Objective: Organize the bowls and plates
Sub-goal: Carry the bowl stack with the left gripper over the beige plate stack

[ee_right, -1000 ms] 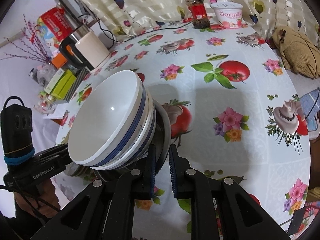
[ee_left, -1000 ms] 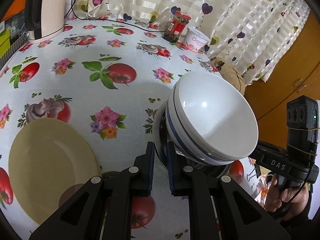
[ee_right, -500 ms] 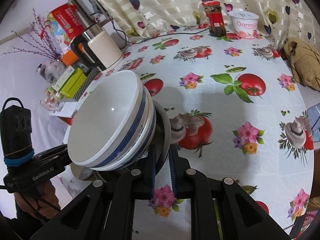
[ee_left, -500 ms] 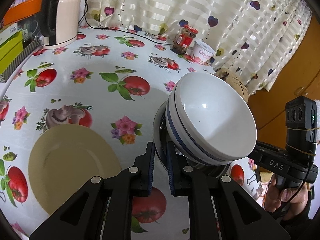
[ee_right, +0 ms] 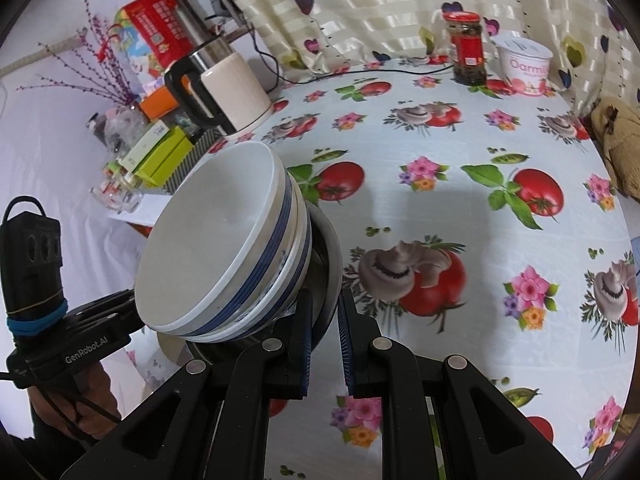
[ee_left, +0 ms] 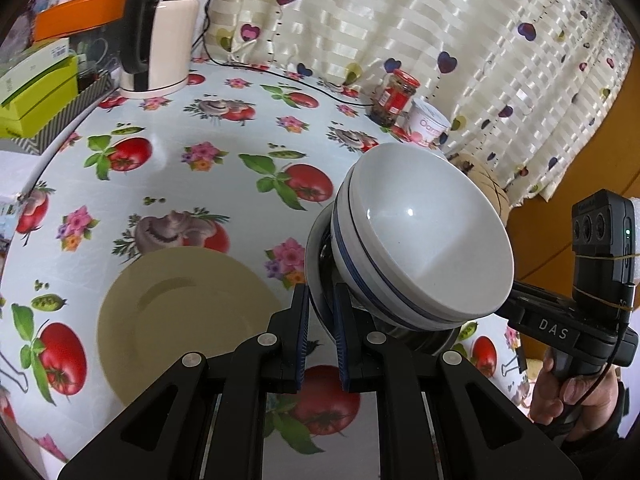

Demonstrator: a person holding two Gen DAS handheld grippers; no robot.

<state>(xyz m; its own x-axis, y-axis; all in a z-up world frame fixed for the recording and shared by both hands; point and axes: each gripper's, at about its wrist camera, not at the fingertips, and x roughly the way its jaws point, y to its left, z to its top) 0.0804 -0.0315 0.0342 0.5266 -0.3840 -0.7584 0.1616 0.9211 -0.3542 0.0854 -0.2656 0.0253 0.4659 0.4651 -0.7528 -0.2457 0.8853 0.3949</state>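
A stack of white bowls with blue stripes [ee_left: 424, 240] sits nested in a steel bowl [ee_left: 316, 256], tilted and held above the table. My left gripper [ee_left: 321, 292] is shut on the steel bowl's rim at one side. My right gripper [ee_right: 325, 296] is shut on the steel bowl [ee_right: 334, 256] rim at the opposite side, with the white bowls [ee_right: 216, 240] to its left. A pale yellow plate [ee_left: 180, 312] lies flat on the tablecloth, left of the left gripper. A hand [ee_left: 568, 392] holds the other gripper's handle at the right edge.
At the table's far side stand a kettle [ee_left: 160, 28], a red-lidded jar [ee_left: 394, 98] and a yoghurt tub [ee_left: 428, 124] before a curtain. Green boxes [ee_left: 36, 88] sit off the left edge. A power cord [ee_right: 360, 74] runs along the back.
Both grippers rose and moved across the table with the bowl stack. In the left wrist view the yellow plate has shifted from the lower left toward the fingers.
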